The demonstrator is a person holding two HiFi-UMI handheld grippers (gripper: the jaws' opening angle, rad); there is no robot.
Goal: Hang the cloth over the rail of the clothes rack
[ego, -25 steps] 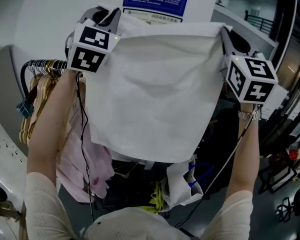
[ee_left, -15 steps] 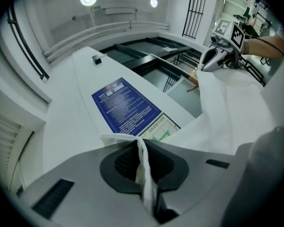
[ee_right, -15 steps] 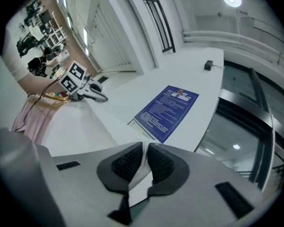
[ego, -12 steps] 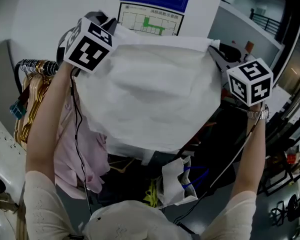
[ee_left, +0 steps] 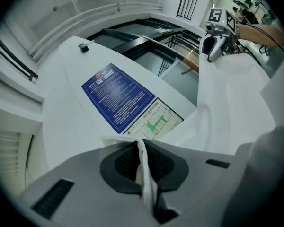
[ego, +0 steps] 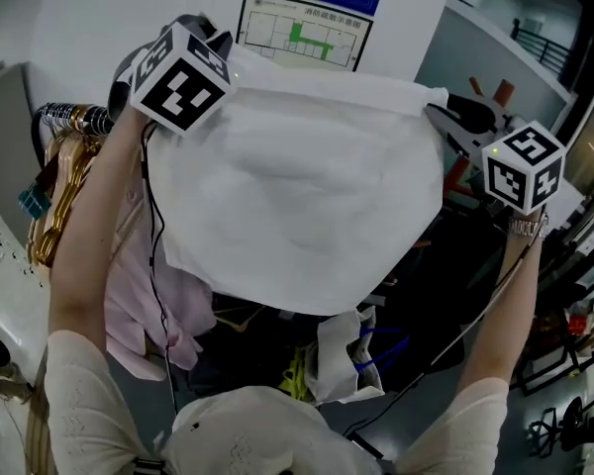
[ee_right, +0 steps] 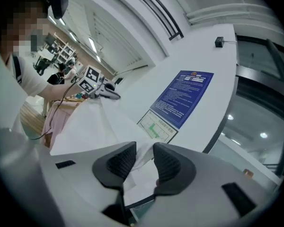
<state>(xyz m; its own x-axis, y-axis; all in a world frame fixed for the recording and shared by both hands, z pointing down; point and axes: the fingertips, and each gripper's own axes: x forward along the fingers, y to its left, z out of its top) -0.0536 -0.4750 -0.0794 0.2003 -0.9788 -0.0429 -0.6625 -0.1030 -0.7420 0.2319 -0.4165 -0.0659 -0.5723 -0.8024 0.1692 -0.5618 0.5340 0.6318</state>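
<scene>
If taut, cloth [ee_left: 236, 98] in hand-held gripper [ee_left: 141, 146]

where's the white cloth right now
In the head view the white cloth spreads across the centre, one corner clamped in the left gripper, the other loose in the right gripper, whose jaws have just been opening; hangers hang to its left.

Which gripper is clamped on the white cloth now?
The left gripper: its fingers pinch the white fabric cloth. The right gripper has just been opening its fingers, cloth loose between them.
</scene>
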